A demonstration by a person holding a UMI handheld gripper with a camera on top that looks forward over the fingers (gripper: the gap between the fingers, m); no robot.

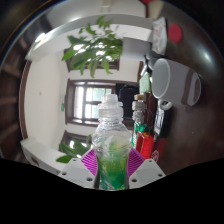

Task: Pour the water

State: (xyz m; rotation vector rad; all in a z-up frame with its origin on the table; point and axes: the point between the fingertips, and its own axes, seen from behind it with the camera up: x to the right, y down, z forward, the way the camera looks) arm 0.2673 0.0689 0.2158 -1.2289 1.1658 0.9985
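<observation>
A clear plastic bottle (111, 140) with a white cap and greenish liquid stands upright between my fingers, lifted off any surface. My gripper (112, 163) is shut on the bottle, both purple pads (92, 160) pressing its lower body from either side. The bottle's base is hidden below the fingers. No cup or other receiving vessel for the water shows clearly.
A leafy plant (92, 48) hangs overhead beyond the bottle. A window (92, 100) lies straight ahead. To the right a shelf holds a large grey mug (172, 82), dark bottles and a red-labelled container (146, 140). A pale counter (45, 152) runs at lower left.
</observation>
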